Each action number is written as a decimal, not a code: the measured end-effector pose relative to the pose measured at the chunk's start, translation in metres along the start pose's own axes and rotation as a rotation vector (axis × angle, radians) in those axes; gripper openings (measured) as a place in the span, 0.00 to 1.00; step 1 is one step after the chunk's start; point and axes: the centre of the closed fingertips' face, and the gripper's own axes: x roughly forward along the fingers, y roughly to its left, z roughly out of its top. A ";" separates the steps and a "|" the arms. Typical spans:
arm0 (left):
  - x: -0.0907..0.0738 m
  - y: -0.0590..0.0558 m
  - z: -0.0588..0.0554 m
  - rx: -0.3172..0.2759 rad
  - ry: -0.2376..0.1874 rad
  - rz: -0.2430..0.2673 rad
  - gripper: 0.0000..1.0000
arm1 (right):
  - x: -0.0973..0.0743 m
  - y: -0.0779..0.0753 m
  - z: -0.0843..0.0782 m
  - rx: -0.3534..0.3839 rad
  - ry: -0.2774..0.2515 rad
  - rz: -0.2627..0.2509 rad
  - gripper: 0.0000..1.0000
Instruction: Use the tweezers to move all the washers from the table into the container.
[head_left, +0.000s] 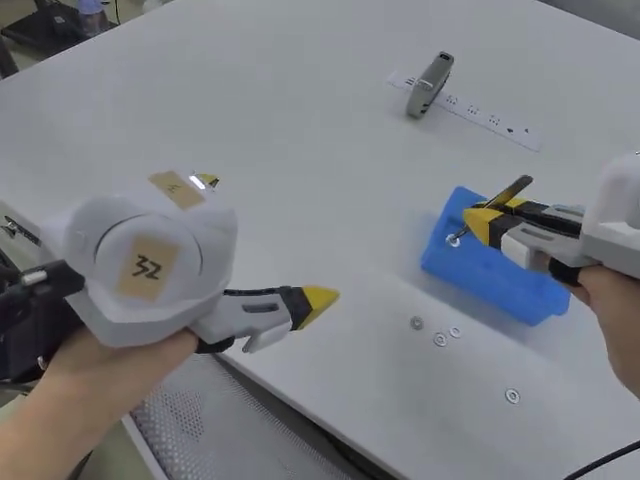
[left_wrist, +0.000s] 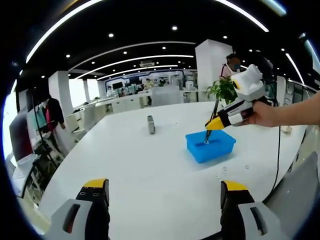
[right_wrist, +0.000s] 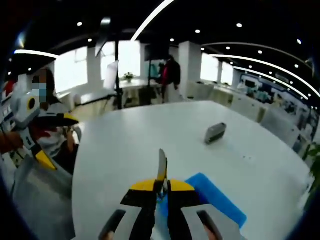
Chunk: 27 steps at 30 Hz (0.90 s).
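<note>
Room: a big open office with ceiling spotlights, and a wide white worktop (head_left: 300, 150) under me.
Washers: four loose washers (head_left: 440, 340) lie on the worktop at the lower right of the head view. Three sit in a close group just below the container and one is further toward the bottom edge.
Tweezers: the tweezers (head_left: 500, 195) slant down to the left, with their tips at the upper-left corner of the container. There is a small silvery glint at the tips that I take for a washer, though it is too small to be sure.
Container: the blue container (head_left: 480, 270) is right of centre, with its long side running down to the right.
Right gripper: the fingers of my right gripper (head_left: 487, 222) are closed on the tweezers' handle.
Left gripper: my left gripper (left_wrist: 164, 186) hangs over the near edge at the lower left. Its fingers are spread wide and hold nothing.
Beyond: a grey device (head_left: 430, 83) rests on a power strip (head_left: 480, 115) at the top of the frame, well clear of the work.
Risk, release: the tips are right at the container's corner, so a washer let go here could hit the wall and bounce out.
Risk, grip: squeezing unevenly could twist the tweezers between my fingers and flick the washer away.
Risk, next pick: the three grouped washers are close together, so the tips could nudge one aside or toward the edge.
</note>
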 end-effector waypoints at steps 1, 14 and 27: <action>0.000 0.002 0.000 -0.003 0.004 0.004 0.94 | 0.001 -0.002 0.000 0.004 0.001 -0.002 0.04; -0.002 0.025 -0.004 -0.044 0.014 0.035 0.89 | 0.009 -0.019 -0.010 0.037 0.023 -0.028 0.04; 0.003 0.026 -0.006 -0.046 0.026 0.052 0.90 | 0.011 -0.025 -0.019 0.051 0.039 -0.025 0.04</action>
